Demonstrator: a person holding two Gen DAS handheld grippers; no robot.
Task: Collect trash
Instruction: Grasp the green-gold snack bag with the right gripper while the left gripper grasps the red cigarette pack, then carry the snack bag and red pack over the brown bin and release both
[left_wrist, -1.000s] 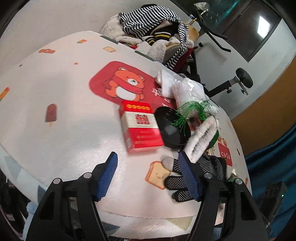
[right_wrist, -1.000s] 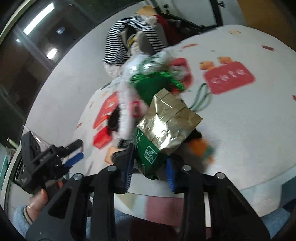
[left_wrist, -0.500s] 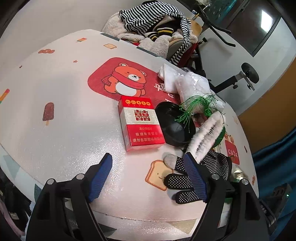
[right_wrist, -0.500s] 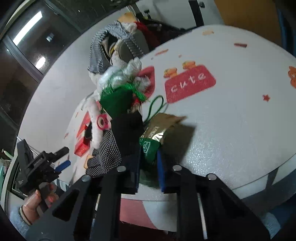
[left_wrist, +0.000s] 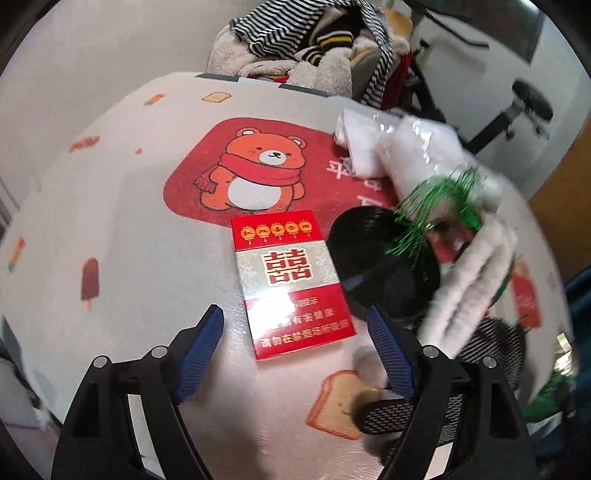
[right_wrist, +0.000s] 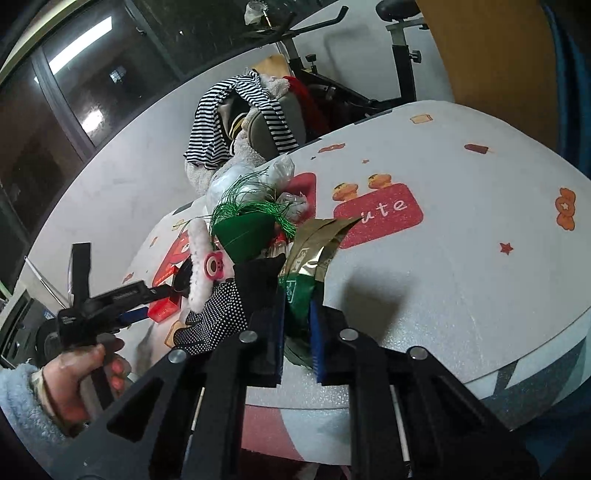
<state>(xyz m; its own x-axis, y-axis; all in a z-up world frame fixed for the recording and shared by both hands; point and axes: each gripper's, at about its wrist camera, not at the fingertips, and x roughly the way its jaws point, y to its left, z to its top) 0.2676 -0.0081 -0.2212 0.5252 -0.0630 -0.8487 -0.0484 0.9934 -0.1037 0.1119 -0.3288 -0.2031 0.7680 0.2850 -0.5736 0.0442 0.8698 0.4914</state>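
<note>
A red and silver cigarette pack (left_wrist: 291, 280) lies flat on the table (left_wrist: 129, 229). My left gripper (left_wrist: 295, 332) is open, its blue-padded fingers either side of the pack's near end. My right gripper (right_wrist: 297, 317) is shut on a gold and green foil bag (right_wrist: 314, 254) at the table's near edge. The left gripper also shows in the right wrist view (right_wrist: 140, 310) beside the red pack (right_wrist: 162, 308).
A black round lid (left_wrist: 380, 266), green tinsel hat (right_wrist: 247, 229), white fluffy strip (left_wrist: 472, 284), dotted black gloves (right_wrist: 218, 314) and clear plastic bags (left_wrist: 406, 147) crowd the table's middle. A chair piled with striped clothes (right_wrist: 240, 107) stands behind it.
My left gripper has moved forward so its fingers now flank the cigarette pack. My right gripper has closed tighter on the foil bag, which now stands edge-on and nearer the pile.
</note>
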